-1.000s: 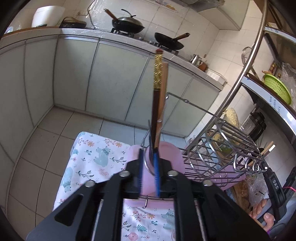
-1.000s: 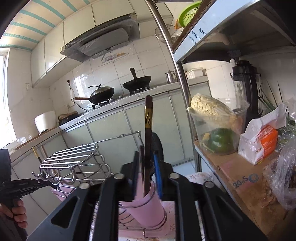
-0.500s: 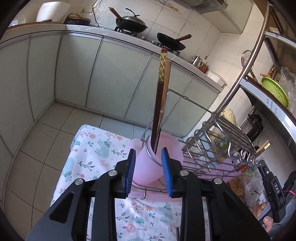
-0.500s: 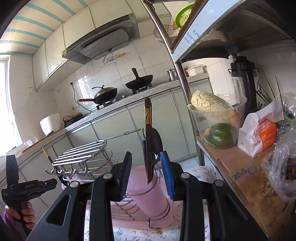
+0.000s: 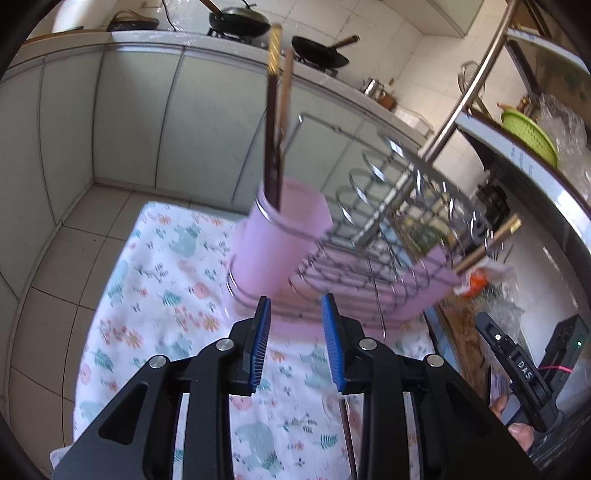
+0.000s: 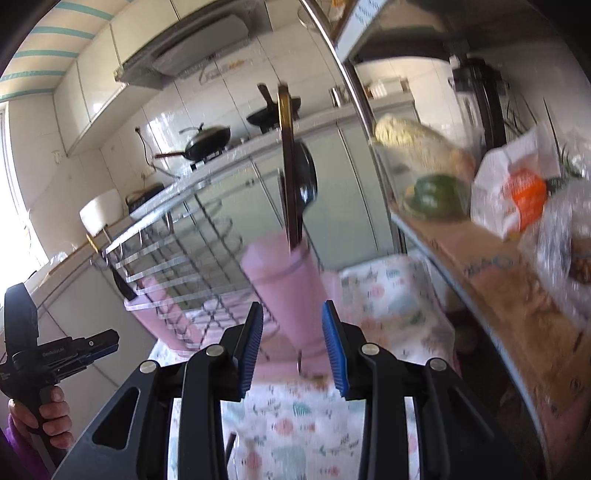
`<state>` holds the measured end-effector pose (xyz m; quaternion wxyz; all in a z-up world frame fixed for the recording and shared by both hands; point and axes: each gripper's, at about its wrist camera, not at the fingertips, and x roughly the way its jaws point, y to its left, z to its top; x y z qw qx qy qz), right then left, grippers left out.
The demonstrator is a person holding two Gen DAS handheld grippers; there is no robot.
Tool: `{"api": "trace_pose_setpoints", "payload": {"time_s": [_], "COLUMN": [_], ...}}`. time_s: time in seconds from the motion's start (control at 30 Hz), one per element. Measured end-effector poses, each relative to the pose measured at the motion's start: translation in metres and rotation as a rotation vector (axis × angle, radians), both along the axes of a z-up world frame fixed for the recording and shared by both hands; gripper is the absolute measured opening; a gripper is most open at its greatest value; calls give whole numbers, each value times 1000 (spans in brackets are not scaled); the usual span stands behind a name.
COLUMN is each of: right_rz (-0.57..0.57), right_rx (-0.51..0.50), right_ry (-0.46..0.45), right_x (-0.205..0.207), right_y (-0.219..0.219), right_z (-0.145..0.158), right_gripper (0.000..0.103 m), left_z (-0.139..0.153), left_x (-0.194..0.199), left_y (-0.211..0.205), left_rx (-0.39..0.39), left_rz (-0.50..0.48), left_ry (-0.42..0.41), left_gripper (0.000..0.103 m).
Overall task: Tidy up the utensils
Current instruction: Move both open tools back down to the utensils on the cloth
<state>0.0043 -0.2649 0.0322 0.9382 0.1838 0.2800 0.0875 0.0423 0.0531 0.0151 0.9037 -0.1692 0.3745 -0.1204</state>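
Note:
A pink utensil cup (image 5: pixel 284 236) stands in a wire ring at the end of a metal dish rack (image 5: pixel 388 221). Dark chopsticks (image 5: pixel 273 122) stand upright in it; in the right wrist view the chopsticks (image 6: pixel 288 162) stand with a black spoon (image 6: pixel 306 184) in the cup (image 6: pixel 291 291). My left gripper (image 5: pixel 295 347) is open and empty, just short of the cup. My right gripper (image 6: pixel 293 350) is open and empty on the cup's other side. A chopstick (image 5: pixel 347 435) lies on the floral cloth (image 5: pixel 166 295) below my left gripper.
The rack sits on a pink tray (image 5: pixel 436 273) on the cloth-covered table. A shelf post (image 5: pixel 476 85) and a cluttered shelf with bags (image 6: pixel 517 192) stand to the right. Kitchen counter with woks (image 5: pixel 240 22) is behind. The right gripper shows in the left view (image 5: pixel 517 373).
Both grippers opened, let go of the chopsticks standing in the cup, and drew back from it.

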Motion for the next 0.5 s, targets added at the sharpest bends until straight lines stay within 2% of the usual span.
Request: {"api": "trace_pose_setpoints", "payload": {"time_s": [0.3, 0.5], "right_rz": [43, 64], "right_rx": [-1, 15], "right_ry": [87, 114], "right_x": [-8, -11], "right_y": [7, 8], "right_z": [-20, -24], "right_gripper": [32, 32], "left_z": [-29, -54], "left_x": [-10, -17], "left_y": [-28, -47], "left_rx": [35, -16], "left_rz": [-108, -217], "left_ry": [108, 237], "left_gripper": [29, 29]}}
